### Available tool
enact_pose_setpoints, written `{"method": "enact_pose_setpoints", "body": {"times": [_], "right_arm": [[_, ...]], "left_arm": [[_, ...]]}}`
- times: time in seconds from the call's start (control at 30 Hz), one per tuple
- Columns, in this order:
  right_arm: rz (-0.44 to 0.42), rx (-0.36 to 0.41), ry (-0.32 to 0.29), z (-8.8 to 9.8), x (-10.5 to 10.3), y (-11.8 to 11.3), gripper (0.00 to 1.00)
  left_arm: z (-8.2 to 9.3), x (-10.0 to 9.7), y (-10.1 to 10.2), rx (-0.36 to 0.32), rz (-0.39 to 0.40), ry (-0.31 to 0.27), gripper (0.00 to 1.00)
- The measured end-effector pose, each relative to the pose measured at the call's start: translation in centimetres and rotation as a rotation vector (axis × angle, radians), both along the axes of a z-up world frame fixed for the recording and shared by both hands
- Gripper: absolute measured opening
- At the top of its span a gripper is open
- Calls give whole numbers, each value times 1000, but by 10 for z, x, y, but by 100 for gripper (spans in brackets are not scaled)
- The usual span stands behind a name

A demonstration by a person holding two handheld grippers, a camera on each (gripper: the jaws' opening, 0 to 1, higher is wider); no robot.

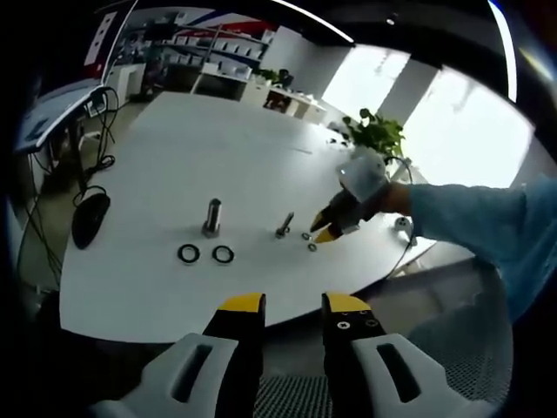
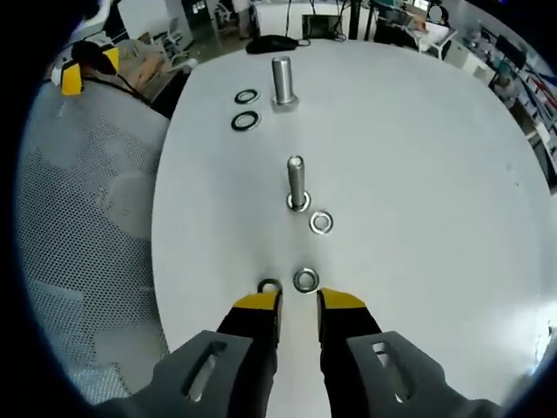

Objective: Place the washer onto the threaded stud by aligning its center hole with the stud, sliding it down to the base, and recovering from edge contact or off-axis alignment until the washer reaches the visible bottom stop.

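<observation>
Jaws of the right gripper [image 2: 296,302] stand narrowly parted at lower centre, tips beside two washers [image 2: 305,279], gripping nothing; the left gripper [image 1: 292,304] likewise gapes empty.

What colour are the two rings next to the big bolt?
Black rings, clearest in the right gripper view, beside the big bolt.

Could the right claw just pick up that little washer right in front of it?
Probably yes. The right claw stands open just short of the washer, which lies flat on the white table; another washer sits by its left tip.
</observation>
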State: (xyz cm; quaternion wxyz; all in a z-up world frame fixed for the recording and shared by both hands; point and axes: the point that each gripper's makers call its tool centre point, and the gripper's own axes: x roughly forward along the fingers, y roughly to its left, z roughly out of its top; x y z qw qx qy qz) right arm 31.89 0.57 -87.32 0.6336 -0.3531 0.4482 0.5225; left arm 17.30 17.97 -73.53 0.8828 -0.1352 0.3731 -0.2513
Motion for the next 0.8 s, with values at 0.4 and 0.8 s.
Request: {"method": "enact_pose_setpoints", "body": {"times": [0.4,0.8], "right_arm": [[15,-23,-20,-5,5,5,18],[29,-14,-28,-5,5,10,14]], "left_arm": [[1,1,1,-6,11,-1,24],[1,2,2,-9,20,-3,24]]}}
